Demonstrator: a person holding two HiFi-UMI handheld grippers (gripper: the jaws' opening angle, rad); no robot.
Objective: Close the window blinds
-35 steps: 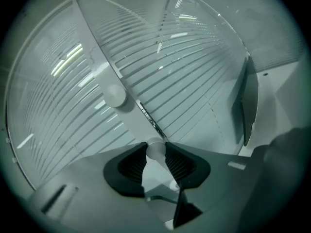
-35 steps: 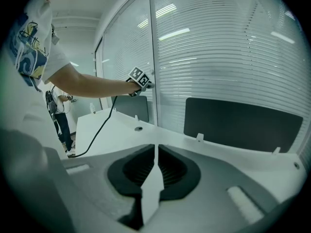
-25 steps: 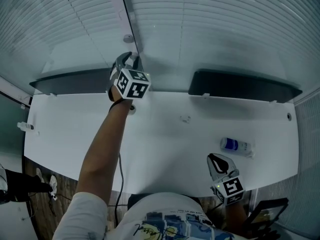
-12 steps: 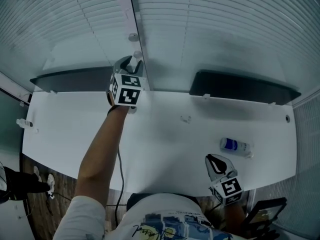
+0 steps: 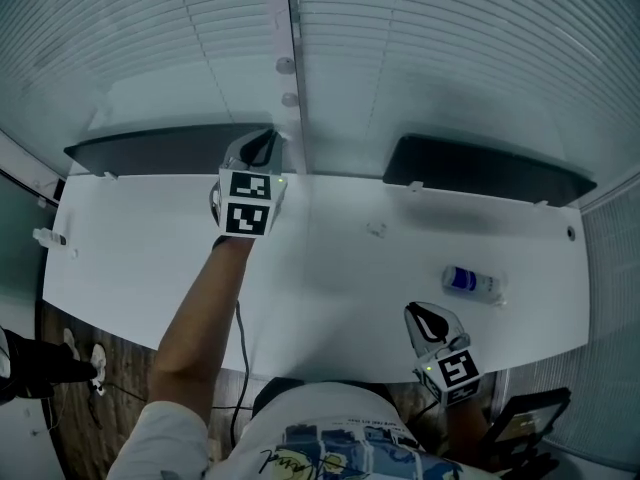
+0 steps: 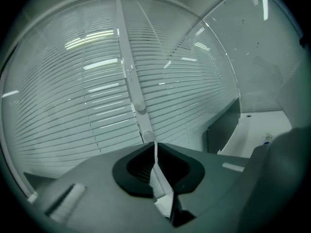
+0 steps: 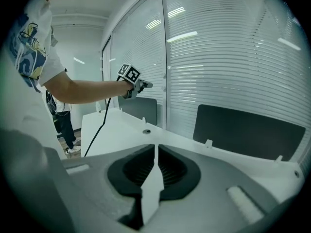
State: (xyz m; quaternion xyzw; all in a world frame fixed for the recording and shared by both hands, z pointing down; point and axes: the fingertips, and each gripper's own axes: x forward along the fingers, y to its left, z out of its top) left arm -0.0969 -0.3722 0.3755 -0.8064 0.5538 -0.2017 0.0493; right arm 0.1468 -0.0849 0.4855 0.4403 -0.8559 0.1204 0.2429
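White slatted blinds [image 5: 450, 58] cover the window behind the desk. Their thin cord with two small knobs [image 5: 290, 99] hangs along the window post. My left gripper [image 5: 266, 140] is held at the post just under the lower knob [image 6: 147, 136]. Its jaws have just been closing, and the pads [image 6: 155, 147] now meet with the cord running into their tips. It also shows in the right gripper view [image 7: 146, 85], raised at the window. My right gripper [image 5: 428, 316] hangs low at the desk's front edge, shut [image 7: 155, 152] with nothing in it.
The white desk [image 5: 140, 238] runs along the window. Two dark panels [image 5: 485, 173] [image 5: 150, 153] stand at its back edge. A small plastic bottle [image 5: 472, 281] lies on it at the right. A black cable hangs down from the left arm. Someone's legs [image 5: 40, 368] show at far left.
The left gripper's jaws stood open round the cord and have come together. That gripper rolled and drew back from the window toward the desk. The right gripper shifted only slightly.
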